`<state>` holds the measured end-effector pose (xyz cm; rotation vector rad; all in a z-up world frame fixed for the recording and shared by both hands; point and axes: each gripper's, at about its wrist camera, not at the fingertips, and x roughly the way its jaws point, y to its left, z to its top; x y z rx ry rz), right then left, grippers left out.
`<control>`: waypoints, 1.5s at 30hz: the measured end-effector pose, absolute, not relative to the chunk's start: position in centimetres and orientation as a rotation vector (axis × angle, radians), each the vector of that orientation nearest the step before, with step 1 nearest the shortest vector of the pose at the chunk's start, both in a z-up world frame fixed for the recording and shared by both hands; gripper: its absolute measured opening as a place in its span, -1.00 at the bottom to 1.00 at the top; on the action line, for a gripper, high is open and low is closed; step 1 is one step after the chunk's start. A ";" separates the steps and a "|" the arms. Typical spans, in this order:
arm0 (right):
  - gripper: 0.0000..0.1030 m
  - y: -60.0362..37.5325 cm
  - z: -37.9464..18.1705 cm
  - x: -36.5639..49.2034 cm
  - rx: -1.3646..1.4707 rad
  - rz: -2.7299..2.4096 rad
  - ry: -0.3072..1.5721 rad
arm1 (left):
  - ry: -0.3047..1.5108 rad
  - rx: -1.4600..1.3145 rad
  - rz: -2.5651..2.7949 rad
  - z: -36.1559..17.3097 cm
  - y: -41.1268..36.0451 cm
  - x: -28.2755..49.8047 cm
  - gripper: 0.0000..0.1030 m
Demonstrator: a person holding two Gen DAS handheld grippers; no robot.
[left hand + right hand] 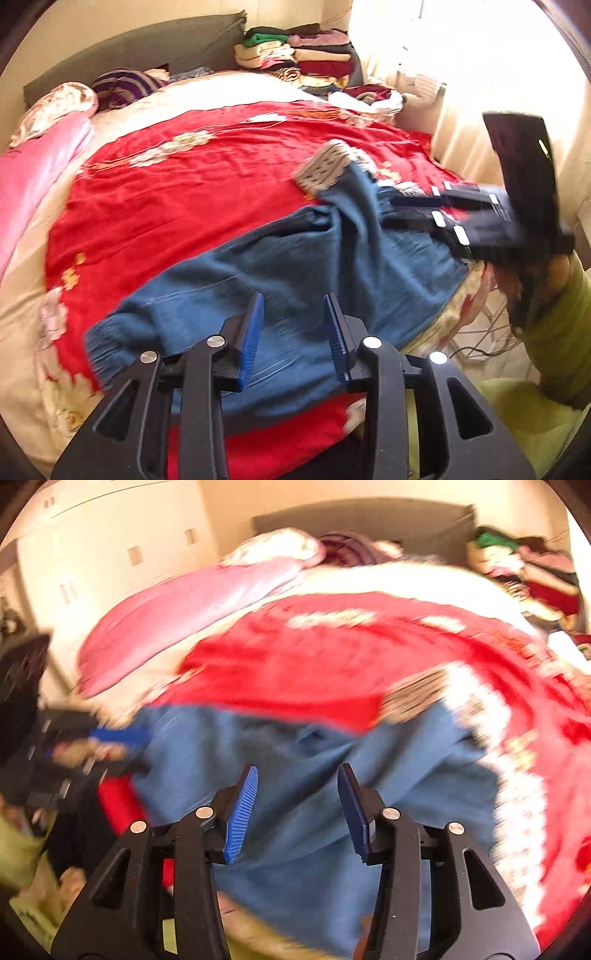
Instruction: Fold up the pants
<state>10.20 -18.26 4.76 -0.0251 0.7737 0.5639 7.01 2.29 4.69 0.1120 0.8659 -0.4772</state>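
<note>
The pants [295,258] are blue denim with an elastic gathered waistband at the left end in the left wrist view, a stitched pocket seam showing near that end, and a patterned beige-and-grey lining turned out at the far end. They lie spread but rumpled across the red floral bedspread [184,192] near the bed's front edge, with a raised fold running through the middle. In the blurred right wrist view the same blue cloth [332,794] appears to lie loosely bunched, its lining cuff at upper right.

One pair of blue pants [295,258], one red blanket [192,192], two grippers, one clothes stack [310,55].
</note>
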 end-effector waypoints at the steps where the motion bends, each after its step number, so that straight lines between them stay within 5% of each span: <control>1: -0.24 -19.0 5.3 11.1 -0.025 0.537 0.763 | 0.866 0.091 -0.481 4.6 1.8 7.2 -0.33; 5: -0.11 -22.0 7.2 14.6 0.011 0.465 0.761 | 0.876 -0.010 -0.501 4.0 -0.4 8.1 -0.10; 31: -0.02 -14.6 -3.0 28.8 -0.190 0.319 1.074 | 0.975 -0.010 -0.502 -3.7 -5.7 10.5 -0.10; 32: -0.11 -14.7 -3.3 29.0 -0.190 0.307 1.077 | 0.976 -0.010 -0.506 -4.0 -5.8 10.5 -0.10; 33: -0.50 -14.8 -3.6 29.2 -0.194 0.286 1.068 | 0.975 -0.010 -0.511 -4.1 -5.8 10.5 -0.10; 35: -0.86 -15.1 -3.6 29.2 -0.228 0.265 1.037 | 0.973 -0.005 -0.514 -4.4 -5.9 10.5 -0.13; 45: -0.91 -25.0 2.1 24.3 0.131 0.333 0.883 | 0.930 -0.007 -0.529 -4.1 -5.8 10.3 -0.14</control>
